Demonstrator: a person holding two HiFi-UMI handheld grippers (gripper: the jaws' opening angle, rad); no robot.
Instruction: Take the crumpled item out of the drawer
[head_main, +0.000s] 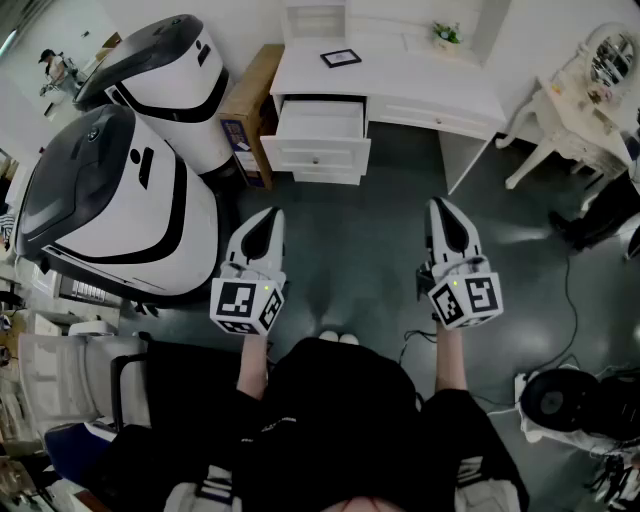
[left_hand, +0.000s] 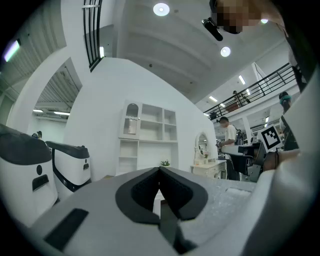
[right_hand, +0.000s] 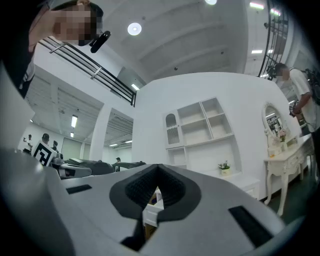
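Left claw (head_main: 268, 214) and right claw (head_main: 441, 206) both closed, hovering side by side. Open floor (head_main: 370, 230) lying between them and pulled-out drawer (head_main: 318, 122), upper centre.

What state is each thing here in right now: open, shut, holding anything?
Left tongs: shut, empty.
Right tongs: shut, empty.
Left drawer: pulled open; contents too small to tell.
Right drawer: shut.
Frame: lying flat.
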